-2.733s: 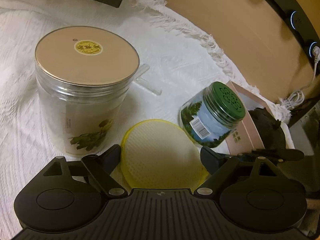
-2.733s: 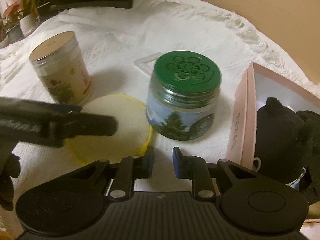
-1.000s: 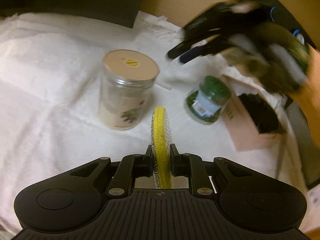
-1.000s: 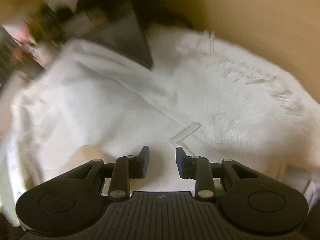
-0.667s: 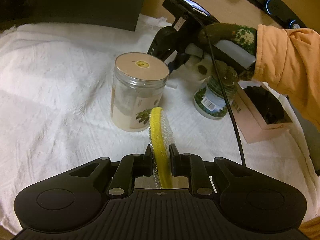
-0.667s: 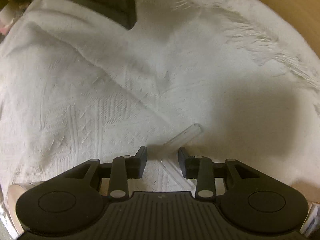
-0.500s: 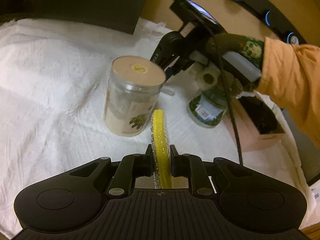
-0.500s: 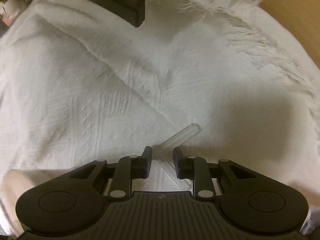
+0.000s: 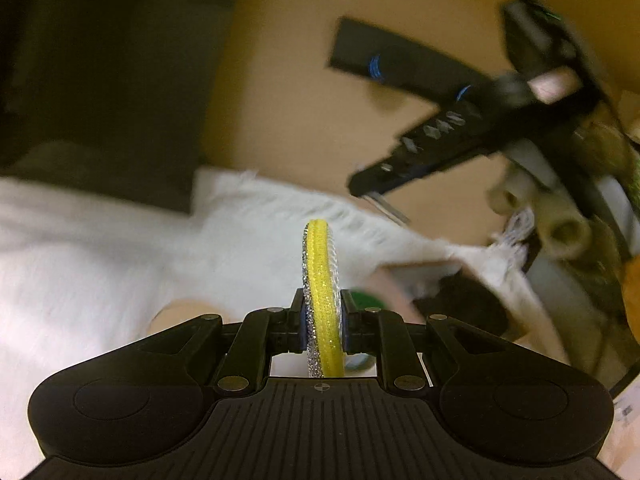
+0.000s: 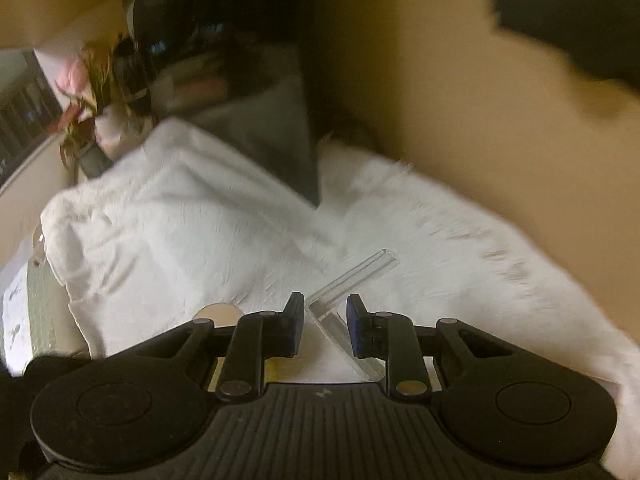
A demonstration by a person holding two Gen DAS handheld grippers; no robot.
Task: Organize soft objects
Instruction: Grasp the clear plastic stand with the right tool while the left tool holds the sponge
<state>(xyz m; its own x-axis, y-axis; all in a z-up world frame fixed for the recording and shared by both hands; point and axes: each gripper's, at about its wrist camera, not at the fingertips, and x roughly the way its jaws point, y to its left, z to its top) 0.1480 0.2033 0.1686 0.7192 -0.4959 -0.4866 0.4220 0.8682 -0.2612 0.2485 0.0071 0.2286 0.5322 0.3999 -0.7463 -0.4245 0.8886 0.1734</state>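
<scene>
White textured cloth (image 10: 208, 232) covers the work surface in both of my wrist views, with a tan wall (image 10: 460, 128) behind it and a dark flat block (image 10: 276, 136) lying on the cloth's far edge. Both views are motion-blurred.

From the left wrist view I see the right gripper (image 9: 460, 148) raised above the cloth at upper right, blurred, with an orange sleeve (image 9: 632, 292) at the frame edge. Below it sits a pink box (image 9: 404, 280) with dark contents; detail is too smeared to read. A green lid (image 9: 366, 300) shows just right of my left fingers.

The left gripper (image 9: 322, 322) is closed tight on the yellow round scouring pad (image 9: 320, 276), which stands on edge between the 2 fingers, held off the cloth, with a silver glitter rim on its left side.

In the right wrist view, the right gripper (image 10: 322, 326) has a narrow gap between its fingers and grips nothing. A clear plastic angle strip (image 10: 352, 280) lies on the cloth beneath that gap. A jar's round lid (image 10: 218, 314) peeks out left of the fingers.
</scene>
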